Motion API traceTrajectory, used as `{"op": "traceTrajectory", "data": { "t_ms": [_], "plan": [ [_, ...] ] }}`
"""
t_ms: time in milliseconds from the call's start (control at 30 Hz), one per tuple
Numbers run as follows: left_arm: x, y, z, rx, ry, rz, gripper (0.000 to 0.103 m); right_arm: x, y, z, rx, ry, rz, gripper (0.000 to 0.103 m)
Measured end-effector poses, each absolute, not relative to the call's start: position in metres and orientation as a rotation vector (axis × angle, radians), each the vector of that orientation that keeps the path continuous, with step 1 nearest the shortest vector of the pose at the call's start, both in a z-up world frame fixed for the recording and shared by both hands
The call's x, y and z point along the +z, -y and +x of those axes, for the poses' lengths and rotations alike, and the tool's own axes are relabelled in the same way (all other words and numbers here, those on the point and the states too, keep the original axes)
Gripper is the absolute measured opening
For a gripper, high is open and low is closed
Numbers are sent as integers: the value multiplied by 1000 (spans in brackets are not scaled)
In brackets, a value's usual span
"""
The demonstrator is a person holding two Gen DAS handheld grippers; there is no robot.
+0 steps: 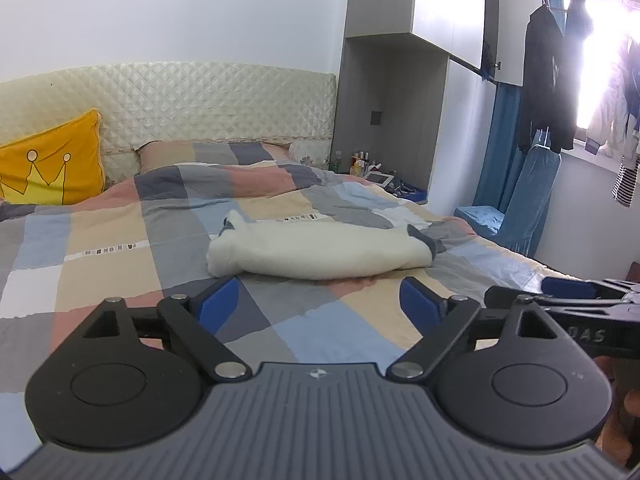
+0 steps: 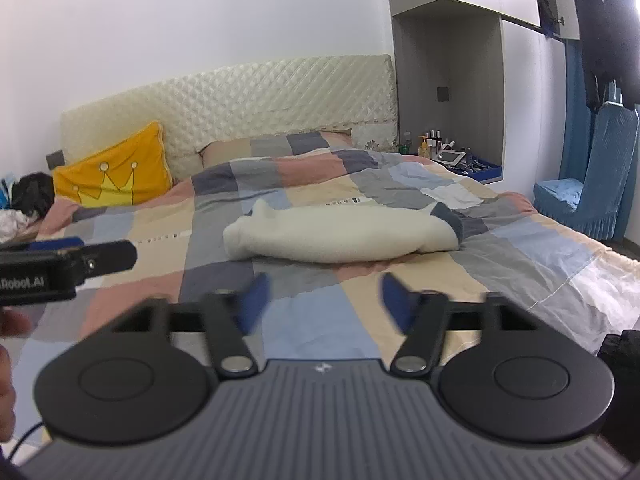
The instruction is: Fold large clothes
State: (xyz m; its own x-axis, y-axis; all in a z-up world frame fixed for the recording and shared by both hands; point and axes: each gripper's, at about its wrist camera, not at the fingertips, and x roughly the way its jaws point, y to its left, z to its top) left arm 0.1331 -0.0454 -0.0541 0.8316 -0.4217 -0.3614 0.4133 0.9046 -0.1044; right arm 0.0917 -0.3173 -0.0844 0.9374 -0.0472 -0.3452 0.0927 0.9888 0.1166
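The cream garment [image 1: 320, 250] lies as a compact folded bundle mid-bed on the checked quilt [image 1: 120, 240], at 12 o'clock from both tools. The left gripper [image 1: 320, 304] and right gripper [image 2: 322, 300] gape, empty. Folding looks finished; perhaps 1 tidy-up remains.

A cream garment [image 1: 320, 252] with grey cuffs lies folded on the checked bedspread [image 1: 120, 240].

You are facing a bed [image 1: 100, 248] wearing a checked quilt, its quilted cream headboard [image 1: 180, 104] leaning on a plain white wall [image 1: 180, 8]. A yellow crown cushion [image 1: 52, 164] is resting far left. At right, grey cupboards [image 1: 416, 20] are rising above a bedside nook, and daylight is glaring through the window [image 1: 600, 60] beside blue curtains [image 1: 500, 140].
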Motion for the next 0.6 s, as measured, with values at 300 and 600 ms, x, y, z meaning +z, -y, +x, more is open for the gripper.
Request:
{"op": "traceTrajectory", "data": {
  "t_ms": [300,600],
  "plan": [
    [-54,45,136,-440,-406,-37,101,-85,318,91,-91,-361,124,95],
    [-58,45,137,-433,-425,-25,103,-85,315,88,-96,-363,126,103]
  ]
}}
